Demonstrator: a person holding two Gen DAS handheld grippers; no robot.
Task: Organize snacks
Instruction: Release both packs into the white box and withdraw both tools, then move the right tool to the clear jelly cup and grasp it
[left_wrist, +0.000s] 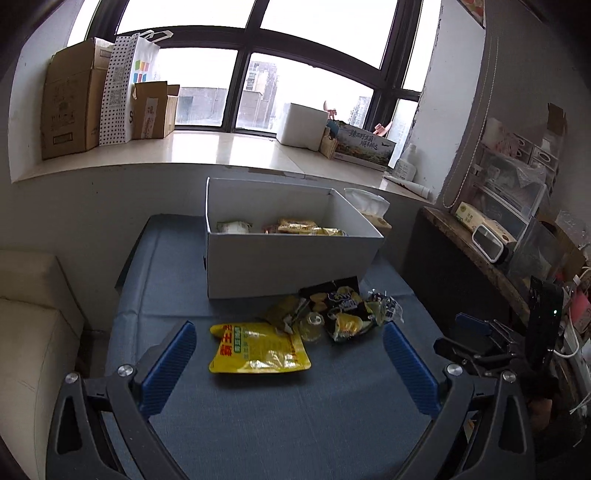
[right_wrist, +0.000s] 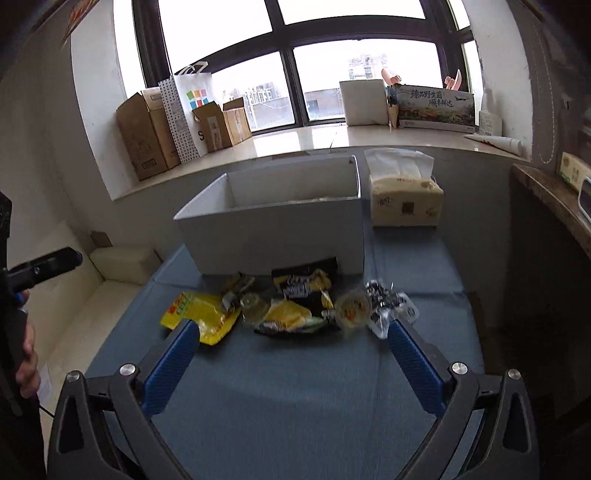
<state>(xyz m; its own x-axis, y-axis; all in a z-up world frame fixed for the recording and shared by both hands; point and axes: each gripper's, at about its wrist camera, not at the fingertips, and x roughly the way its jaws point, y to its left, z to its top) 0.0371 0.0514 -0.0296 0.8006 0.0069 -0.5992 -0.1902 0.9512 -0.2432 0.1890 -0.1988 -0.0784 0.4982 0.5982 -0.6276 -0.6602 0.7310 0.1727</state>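
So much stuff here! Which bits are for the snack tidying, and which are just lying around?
For the job:
- white cardboard box, some snacks already inside
- yellow foil snack pouch
- black-and-yellow snack packets
- small clear jelly cup

Just lying about:
- beige tissue pack
- brown cardboard boxes on the windowsill
- polka-dot paper bag

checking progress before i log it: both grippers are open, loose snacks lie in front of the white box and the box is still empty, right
Not quite: the white box is not empty. The left wrist view shows several snack packets already lying inside it. The rest holds: the left gripper and right gripper are both open, and loose snacks such as the yellow pouch lie in front of the box.
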